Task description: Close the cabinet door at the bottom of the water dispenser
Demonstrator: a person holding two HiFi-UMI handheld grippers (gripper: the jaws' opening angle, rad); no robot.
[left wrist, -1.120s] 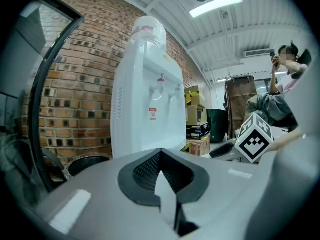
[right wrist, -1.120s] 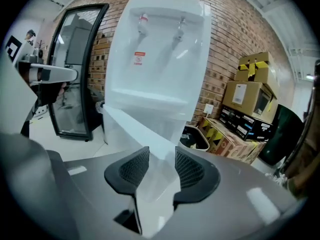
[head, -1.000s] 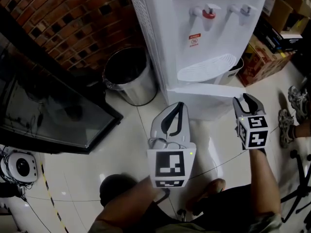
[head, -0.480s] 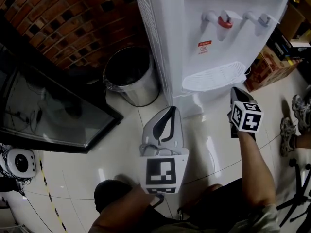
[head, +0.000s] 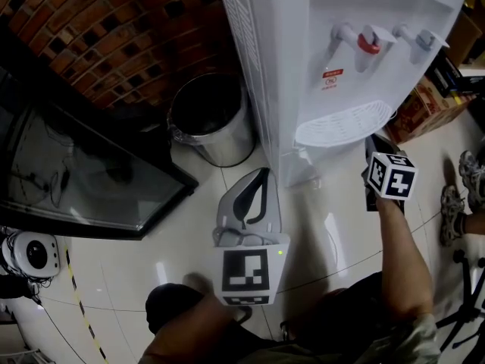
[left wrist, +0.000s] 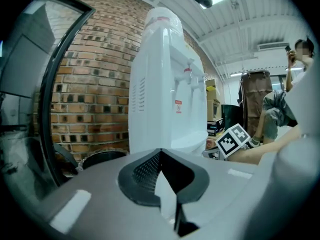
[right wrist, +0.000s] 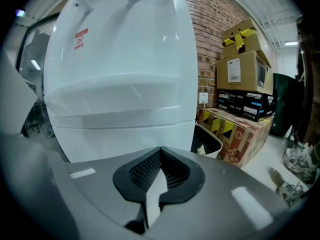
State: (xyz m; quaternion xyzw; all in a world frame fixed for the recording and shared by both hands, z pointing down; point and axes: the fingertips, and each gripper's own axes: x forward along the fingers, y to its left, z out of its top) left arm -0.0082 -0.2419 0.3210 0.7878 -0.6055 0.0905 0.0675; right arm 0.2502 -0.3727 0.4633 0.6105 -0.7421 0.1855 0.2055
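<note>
Left arm, head view: your forearm reaches forward, low. The left gripper [head: 264, 177] points toward the base of the water dispenser [head: 280, 67].
Right arm, head view: your arm is stretched out, with the right gripper [head: 373, 142] just beside the ribbed white drip tray [head: 345, 123].
Left gripper view: the grey jaws are pressed tip to tip and hold nothing (the pads are mesh-textured). The brick wall [left wrist: 85, 84] stands behind.
Right gripper view: the jaws are pressed together and empty. The cabinet door [right wrist: 125, 131] is just ahead, a smooth glossy white panel flush with the body.

place: storeroom or workshop | evidence: bare brick wall [head: 114, 29], corrugated ceiling [left wrist: 250, 29], stacked cardboard boxes [right wrist: 242, 69] beside water dispenser [head: 356, 21], steel bin [head: 212, 120], glossy tiled floor [head: 151, 241]
</note>
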